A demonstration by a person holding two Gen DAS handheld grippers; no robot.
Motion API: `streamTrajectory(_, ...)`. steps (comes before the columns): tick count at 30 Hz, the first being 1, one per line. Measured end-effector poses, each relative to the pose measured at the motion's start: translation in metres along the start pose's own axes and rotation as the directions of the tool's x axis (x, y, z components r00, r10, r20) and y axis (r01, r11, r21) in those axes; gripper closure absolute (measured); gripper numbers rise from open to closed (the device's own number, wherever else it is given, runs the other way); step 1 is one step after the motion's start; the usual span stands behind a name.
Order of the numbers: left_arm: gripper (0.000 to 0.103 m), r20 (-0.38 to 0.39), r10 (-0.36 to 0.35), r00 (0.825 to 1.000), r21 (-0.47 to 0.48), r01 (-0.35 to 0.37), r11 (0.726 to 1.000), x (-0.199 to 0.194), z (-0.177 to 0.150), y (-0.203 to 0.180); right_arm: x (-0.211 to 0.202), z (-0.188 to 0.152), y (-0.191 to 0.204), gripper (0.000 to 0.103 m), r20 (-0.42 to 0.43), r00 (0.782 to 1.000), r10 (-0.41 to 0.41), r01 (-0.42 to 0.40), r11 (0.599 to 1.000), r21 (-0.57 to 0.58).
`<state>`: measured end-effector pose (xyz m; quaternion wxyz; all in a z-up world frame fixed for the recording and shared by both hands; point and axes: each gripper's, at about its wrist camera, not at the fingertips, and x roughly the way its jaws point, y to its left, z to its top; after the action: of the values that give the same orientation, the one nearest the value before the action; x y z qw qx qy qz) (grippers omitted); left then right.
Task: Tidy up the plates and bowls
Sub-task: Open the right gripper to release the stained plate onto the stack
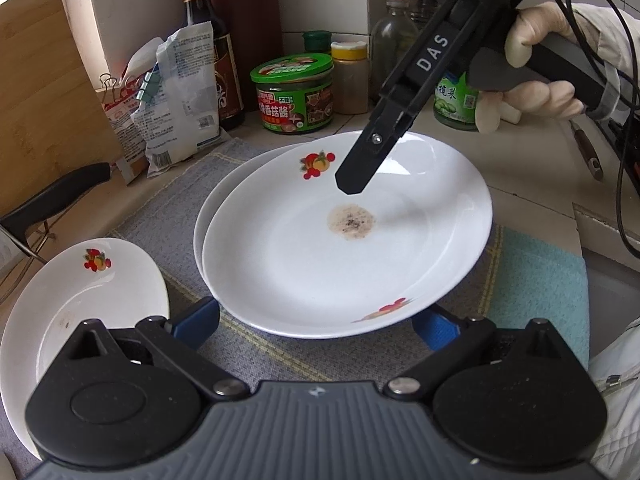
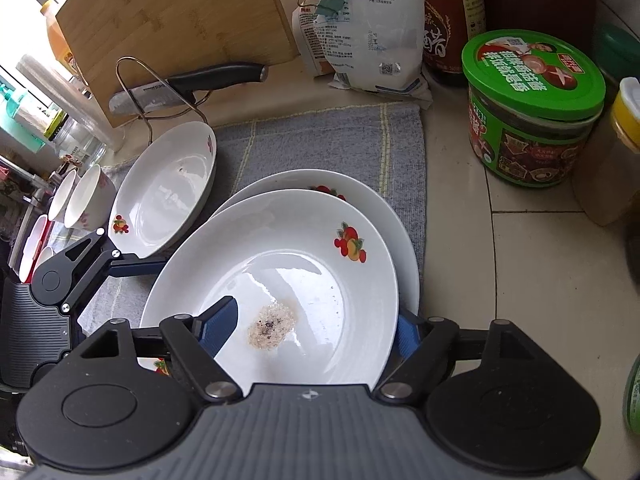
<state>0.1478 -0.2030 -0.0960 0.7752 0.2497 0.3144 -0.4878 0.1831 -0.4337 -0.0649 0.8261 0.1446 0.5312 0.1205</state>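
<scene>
A white plate [image 1: 320, 264] with fruit prints and a brown stain sits slightly offset on a second white plate [image 1: 224, 192], on a grey mat. My right gripper [image 2: 316, 326] straddles the top plate's [image 2: 280, 276] near rim, one finger inside and one outside, jaws wide apart; it also shows in the left wrist view [image 1: 352, 184] above the plate. My left gripper [image 1: 316, 322] is open, fingers either side of the plate's near edge. A third plate [image 1: 92, 304] lies left. Small bowls [image 2: 86, 196] stand at far left.
Jars [image 1: 296, 92], a sauce bottle [image 1: 216, 52], bags [image 1: 180, 92], a cutting board [image 1: 44, 92] and a knife on a wire stand [image 2: 188, 88] crowd the back. A teal cloth [image 1: 536, 288] and the sink edge are to the right.
</scene>
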Motion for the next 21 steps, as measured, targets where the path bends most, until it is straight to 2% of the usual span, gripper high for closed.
streamTrajectory(14, 0.001, 0.034, -0.006, 0.999, 0.024, 0.006, 1.000, -0.005, -0.002, -0.001, -0.011, -0.010, 0.007, 0.016, 0.019, 0.999, -0.040, 0.040, 0.999, 0.009)
streamTrajectory(21, 0.001, 0.048, 0.037, 0.998, -0.013, -0.037, 0.999, -0.013, -0.008, 0.000, -0.009, -0.012, 0.012, 0.014, 0.019, 0.998, -0.067, 0.067, 0.998, 0.006)
